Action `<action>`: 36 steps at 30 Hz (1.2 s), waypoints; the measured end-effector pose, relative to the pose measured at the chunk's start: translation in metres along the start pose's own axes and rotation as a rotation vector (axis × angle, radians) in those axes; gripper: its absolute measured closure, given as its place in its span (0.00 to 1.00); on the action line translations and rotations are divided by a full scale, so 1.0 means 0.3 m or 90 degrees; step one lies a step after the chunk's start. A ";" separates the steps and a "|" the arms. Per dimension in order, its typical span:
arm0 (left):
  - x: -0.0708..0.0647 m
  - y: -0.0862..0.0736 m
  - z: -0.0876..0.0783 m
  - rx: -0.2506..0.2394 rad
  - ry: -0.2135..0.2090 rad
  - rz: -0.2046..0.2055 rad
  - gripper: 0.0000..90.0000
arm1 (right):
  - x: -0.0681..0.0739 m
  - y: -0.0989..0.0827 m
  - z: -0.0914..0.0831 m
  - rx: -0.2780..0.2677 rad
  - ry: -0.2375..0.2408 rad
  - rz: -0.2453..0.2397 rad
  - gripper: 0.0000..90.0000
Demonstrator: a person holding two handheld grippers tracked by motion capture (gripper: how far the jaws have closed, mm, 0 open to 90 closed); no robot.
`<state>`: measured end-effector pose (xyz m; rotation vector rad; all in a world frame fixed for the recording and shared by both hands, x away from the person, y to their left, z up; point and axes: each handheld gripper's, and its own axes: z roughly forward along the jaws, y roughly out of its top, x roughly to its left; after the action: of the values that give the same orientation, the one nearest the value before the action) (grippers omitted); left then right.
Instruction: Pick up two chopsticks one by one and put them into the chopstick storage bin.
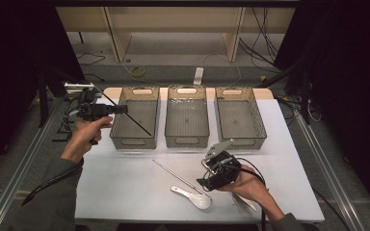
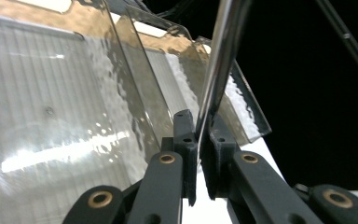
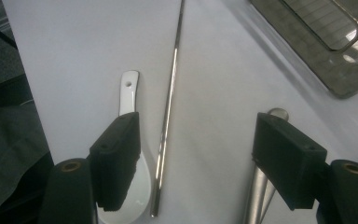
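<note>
High view, left gripper (image 1: 123,109): held up at the table's left edge, clenched on a thin dark rod (image 1: 135,120) slanting down into the left bin (image 1: 117,125).
Left gripper view: jaws pinched tight around the shiny rod (image 2: 219,60), clear bin walls behind.
Bins: three clear ones in a row along the far side of the white table (image 1: 125,192); middle bin (image 1: 187,139), right bin (image 1: 257,127).
Near table: metal stick (image 1: 176,174) lying loose, white spoon (image 1: 192,196) just beside it.
Right gripper (image 1: 205,183): over the spoon's bowl, jaws spread wide, grasping nothing.
Right gripper view: spoon (image 3: 129,100) and stick (image 3: 170,98) side by side; silver handle (image 3: 258,186) under the right-hand jaw.
</note>
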<state>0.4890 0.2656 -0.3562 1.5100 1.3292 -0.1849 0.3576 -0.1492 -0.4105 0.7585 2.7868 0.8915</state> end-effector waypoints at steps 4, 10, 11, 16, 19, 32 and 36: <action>-0.010 0.022 0.029 0.010 0.023 0.010 0.94 | -0.002 0.000 0.001 0.002 -0.001 -0.001 0.36; 0.022 0.023 0.081 0.023 0.054 -0.002 0.94 | -0.002 0.000 -0.002 -0.004 -0.006 -0.002 0.34; 0.027 0.022 0.092 0.029 0.061 -0.002 0.94 | -0.001 0.001 -0.002 -0.008 -0.007 0.001 0.33; 0.047 0.020 0.122 0.039 0.081 -0.008 0.94 | 0.000 0.001 -0.004 -0.013 -0.010 0.009 0.30; 0.053 0.015 0.138 0.054 0.091 -0.009 0.94 | -0.001 0.001 -0.003 -0.013 -0.010 0.008 0.30; 0.076 0.002 0.211 0.112 0.122 -0.011 0.93 | -0.004 0.000 -0.002 -0.005 -0.009 0.000 0.30; 0.074 0.003 0.234 0.128 0.138 -0.009 0.93 | -0.004 0.000 -0.002 -0.004 -0.010 0.004 0.30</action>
<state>0.5326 0.2262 -0.4007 1.7280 1.5293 -0.1718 0.3585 -0.1502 -0.4102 0.7704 2.7684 0.8920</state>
